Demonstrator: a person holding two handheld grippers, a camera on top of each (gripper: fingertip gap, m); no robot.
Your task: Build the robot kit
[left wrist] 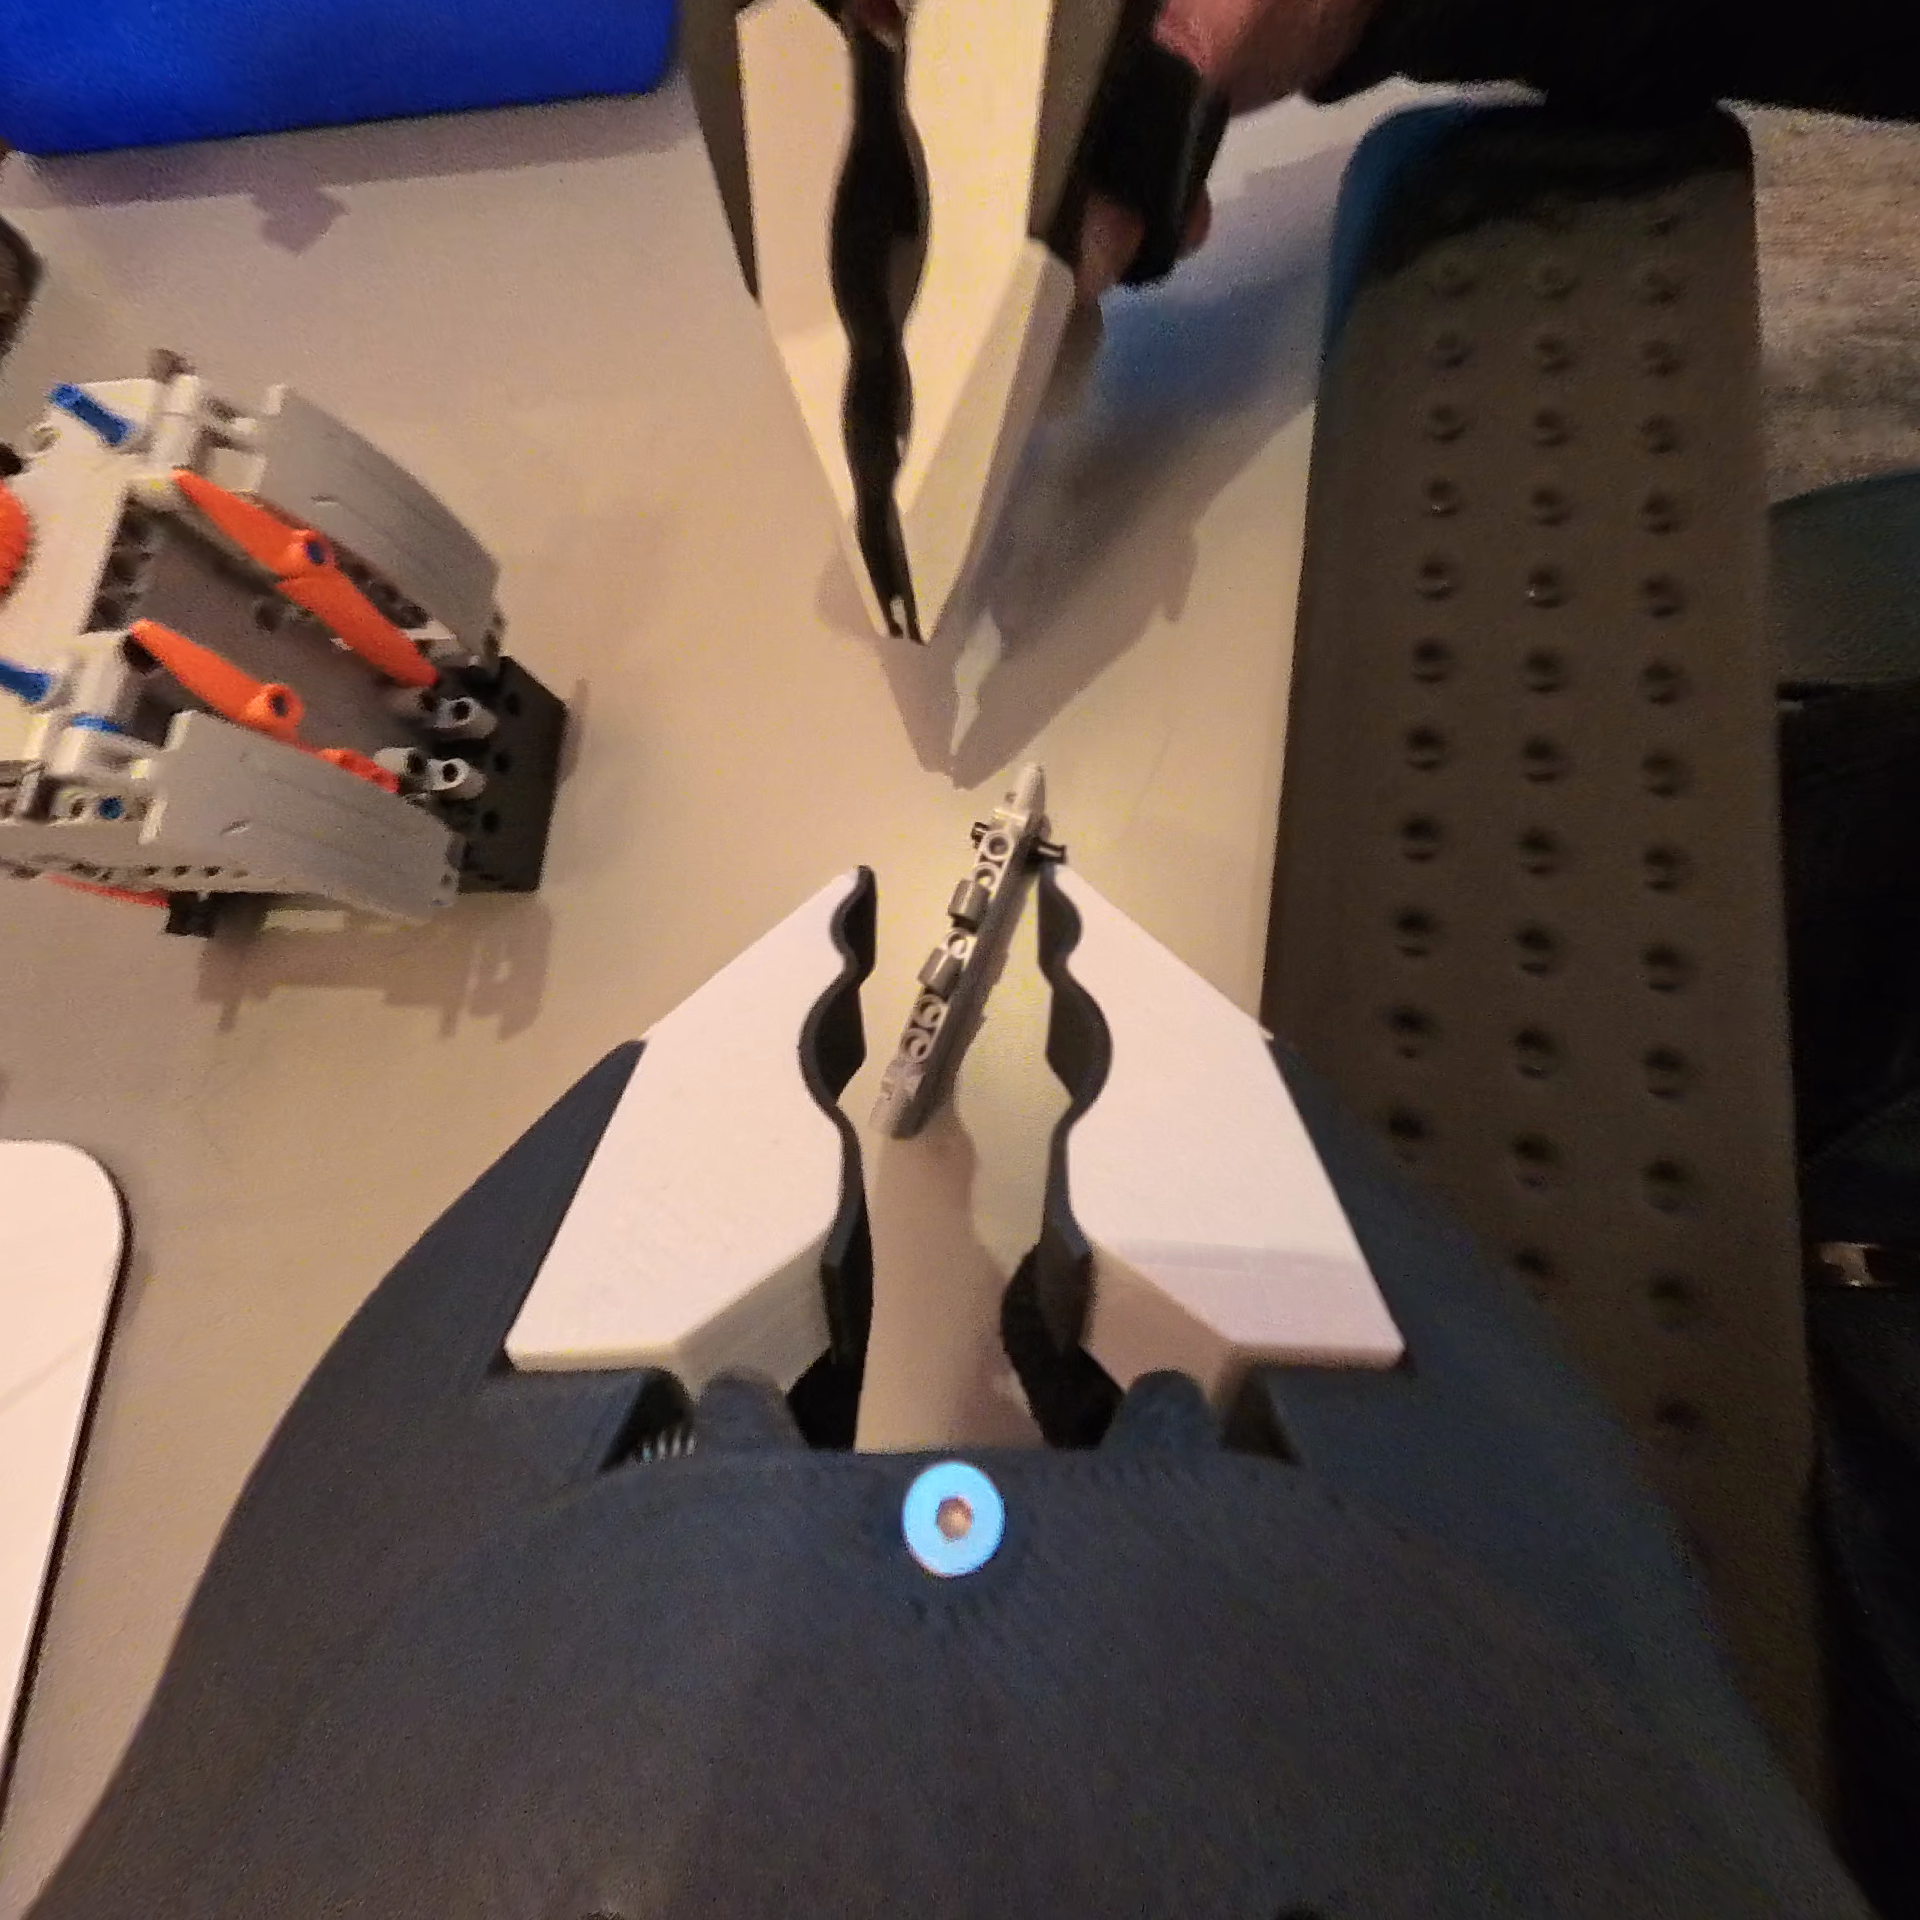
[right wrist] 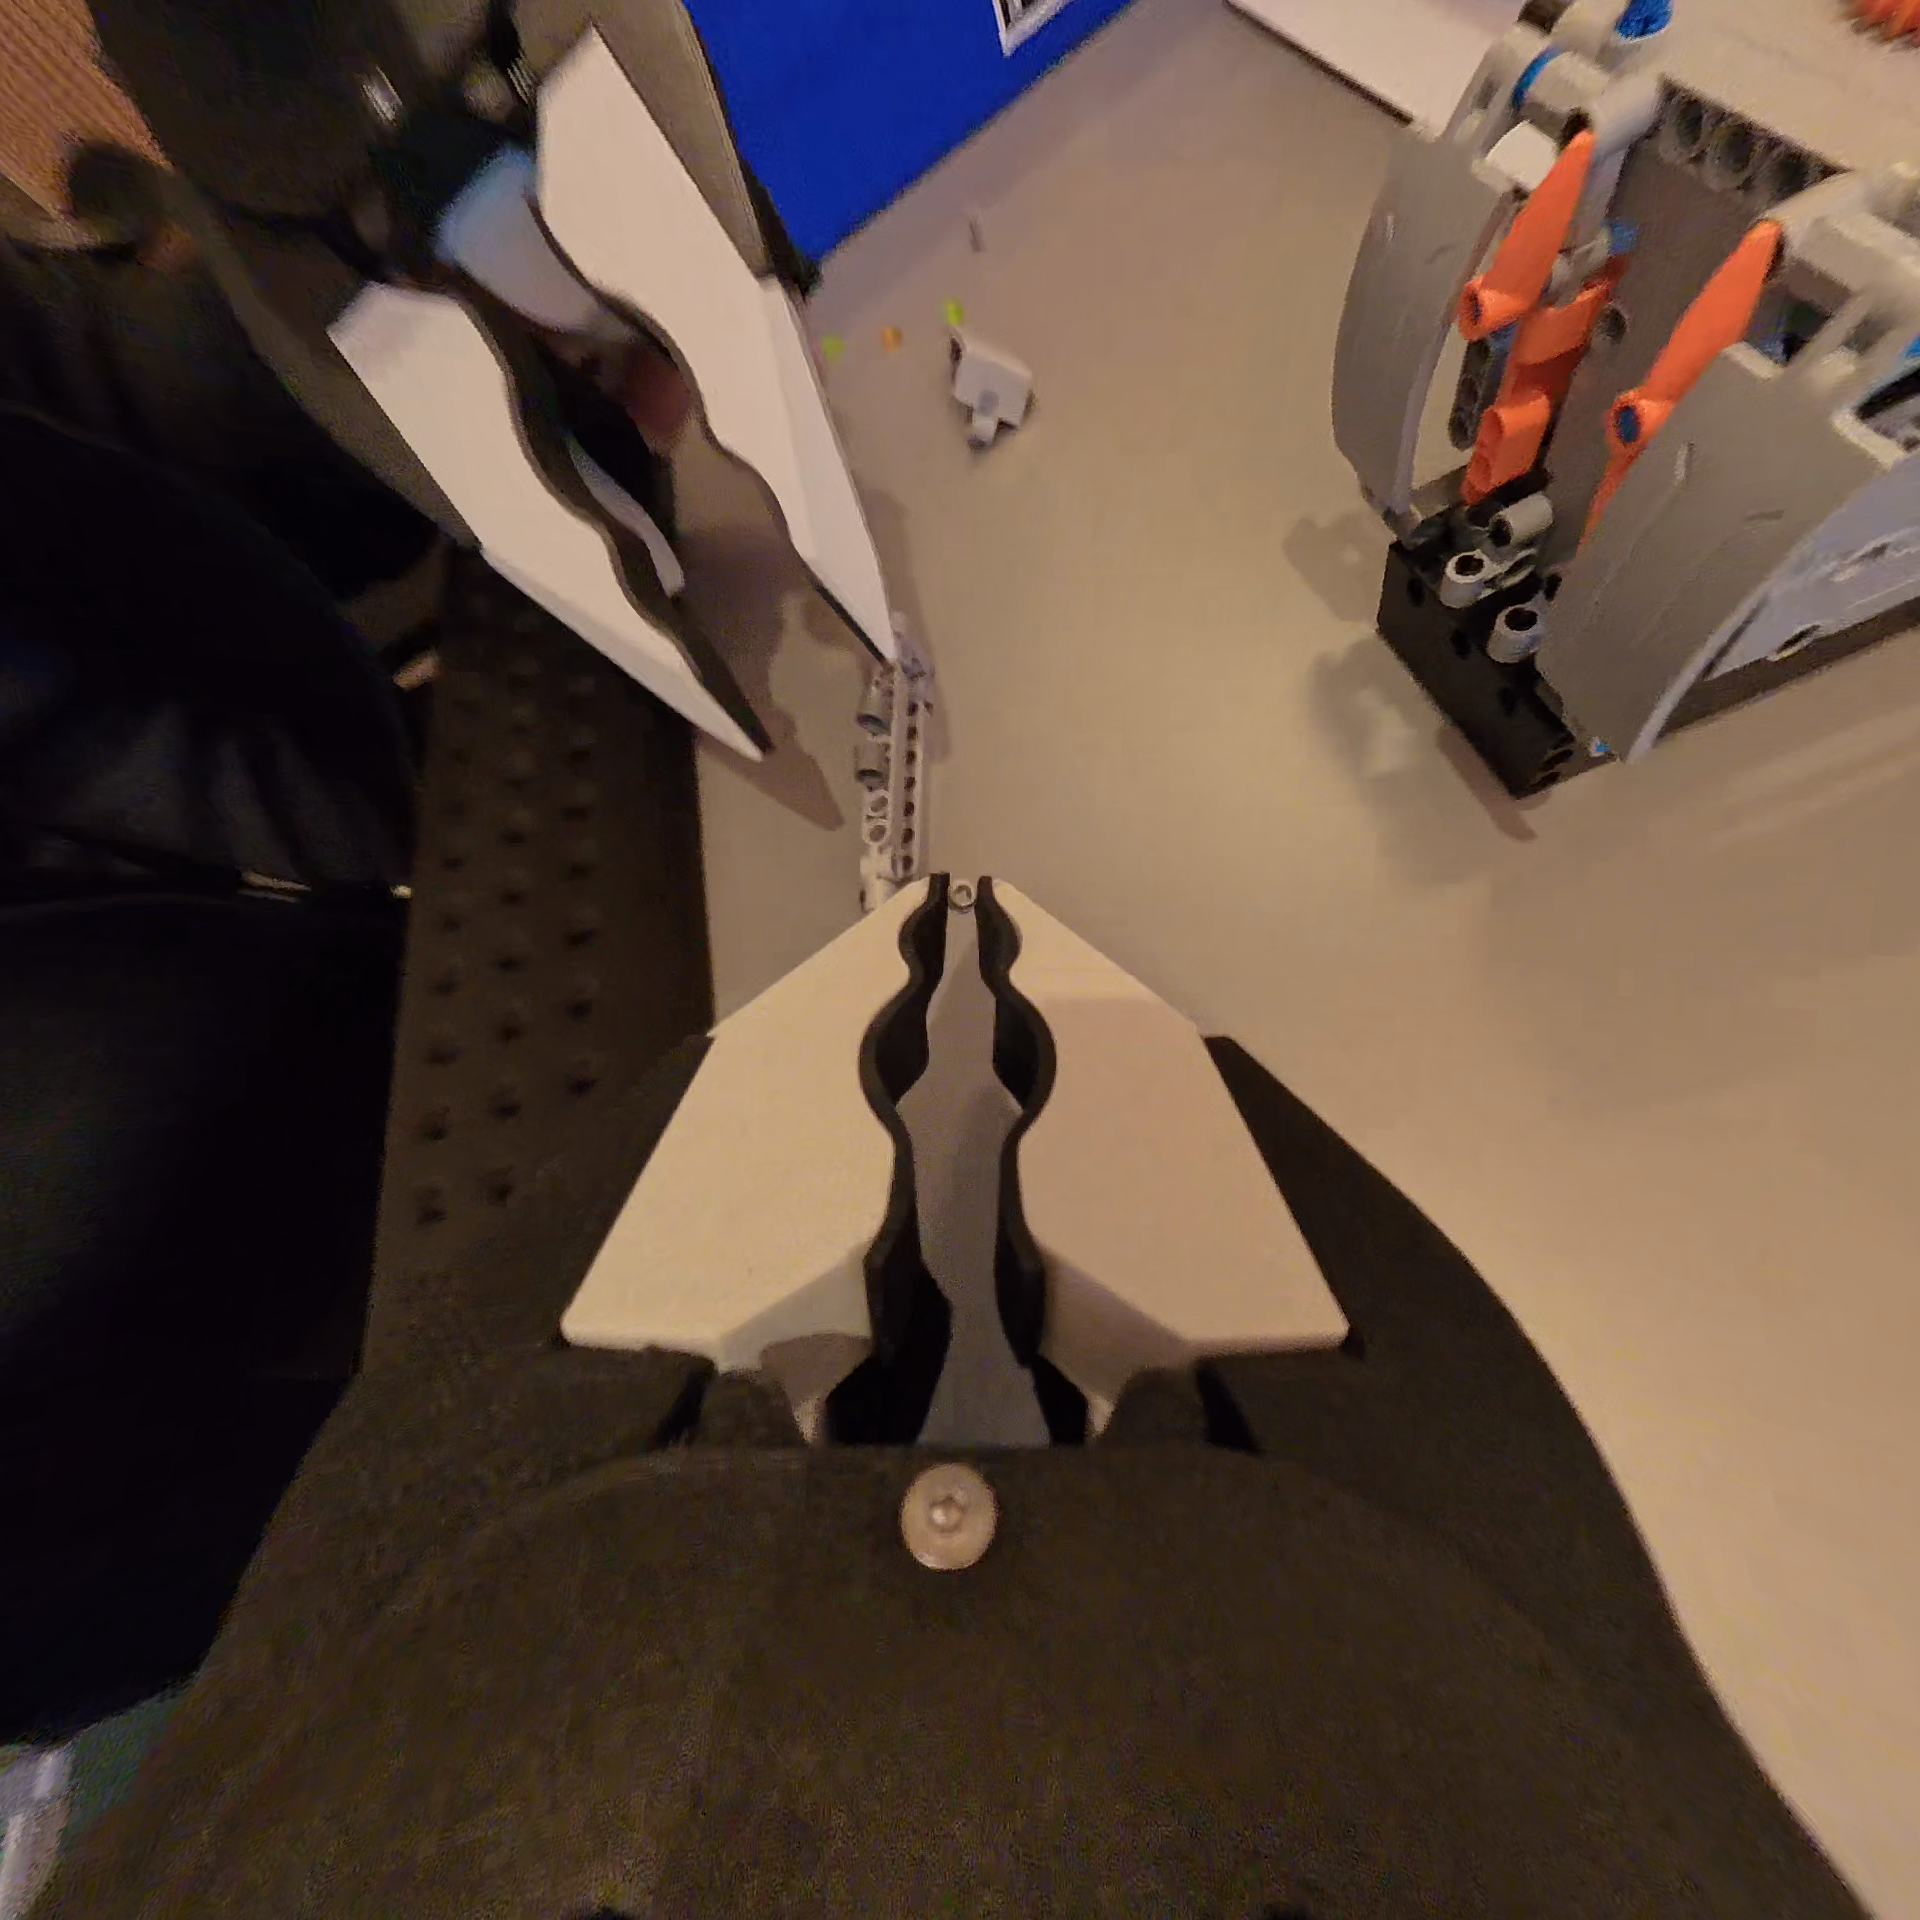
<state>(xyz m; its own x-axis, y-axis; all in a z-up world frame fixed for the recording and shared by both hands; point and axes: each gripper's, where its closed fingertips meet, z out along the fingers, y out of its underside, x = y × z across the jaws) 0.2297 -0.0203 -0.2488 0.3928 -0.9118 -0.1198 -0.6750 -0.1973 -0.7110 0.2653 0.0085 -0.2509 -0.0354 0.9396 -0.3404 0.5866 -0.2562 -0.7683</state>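
**Grey holed beam between the left jaws, tiny pin pinched by the right**

The left gripper (left wrist: 951, 883) stands partly open around a long grey plastic holed beam (left wrist: 961, 971) lying on the beige table (left wrist: 644, 436), touching its right finger. At 12 o'clock, the right gripper (right wrist: 961, 885) is nearly closed on a tiny grey pin (right wrist: 962, 894). A grey-and-orange brick model (left wrist: 270, 665) sits at 10 o'clock.

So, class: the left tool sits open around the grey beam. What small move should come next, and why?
Probably close the left tool: the grey beam lies loose on the table between its open jaws, and the right tool, pinching a small piece, waits just beyond it.
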